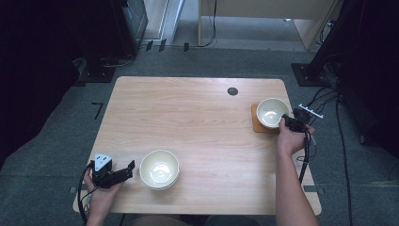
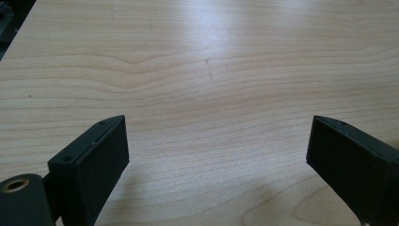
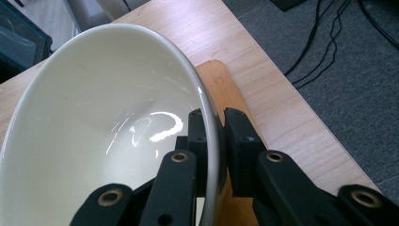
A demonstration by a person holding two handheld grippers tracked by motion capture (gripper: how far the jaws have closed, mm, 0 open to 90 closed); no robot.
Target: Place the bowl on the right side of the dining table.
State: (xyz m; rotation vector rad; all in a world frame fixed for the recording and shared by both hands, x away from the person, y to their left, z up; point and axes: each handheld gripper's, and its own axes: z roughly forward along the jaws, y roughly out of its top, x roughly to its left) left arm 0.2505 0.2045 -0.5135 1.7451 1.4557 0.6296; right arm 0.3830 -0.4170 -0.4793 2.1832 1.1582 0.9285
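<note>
A cream bowl sits over a brown wooden coaster near the table's right edge. My right gripper is shut on that bowl's near rim; in the right gripper view one jaw is inside the cream bowl and the other outside, above the coaster. Near the front of the table stands a stack of cream bowls. Just left of it my left gripper is open and holds nothing. The left gripper has bare wood between its jaws.
The wooden table has a round cable hole at the back. Black cables lie on the grey carpet to the right. Dark equipment stands at the far left and far right.
</note>
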